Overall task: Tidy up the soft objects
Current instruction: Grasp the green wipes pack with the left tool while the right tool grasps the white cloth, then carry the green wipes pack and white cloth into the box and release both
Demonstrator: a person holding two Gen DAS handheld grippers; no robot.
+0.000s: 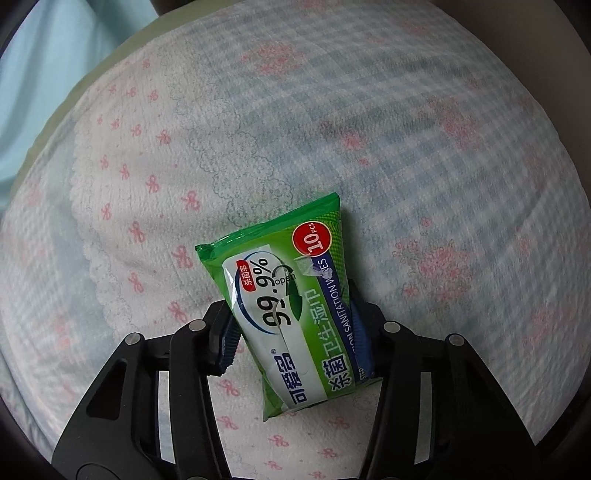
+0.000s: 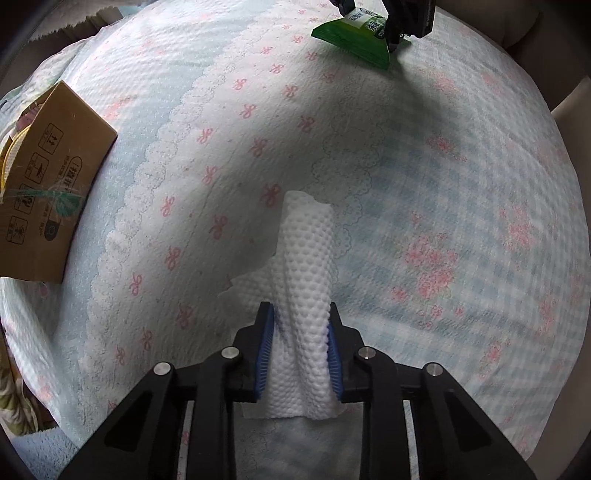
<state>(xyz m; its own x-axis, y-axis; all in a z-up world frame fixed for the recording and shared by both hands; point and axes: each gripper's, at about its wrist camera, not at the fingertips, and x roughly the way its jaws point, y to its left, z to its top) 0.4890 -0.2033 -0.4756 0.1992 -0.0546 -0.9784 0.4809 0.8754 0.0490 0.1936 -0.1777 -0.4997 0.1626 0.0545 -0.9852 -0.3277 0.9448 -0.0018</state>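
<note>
A green pack of sanitation wipes (image 1: pixel 288 295) lies on the patterned bedspread (image 1: pixel 406 129). My left gripper (image 1: pixel 291 317) points down at it, its blue pads pressed on the pack's two long sides. In the right wrist view the same pack (image 2: pixel 354 40) shows at the top edge, held by the left gripper (image 2: pixel 369 24). A white dimpled cloth (image 2: pixel 306 258) stands bunched into a ridge on the bedspread (image 2: pixel 443 166). My right gripper (image 2: pixel 300 310) is shut on its near end, with both blue pads squeezing the fabric.
A brown cardboard box (image 2: pixel 48 184) with printed handling symbols rests on the bedspread at the left. Pale blue fabric (image 1: pixel 44 74) hangs beyond the bed's far left edge. The bedspread is soft, with pink bows and blue checks.
</note>
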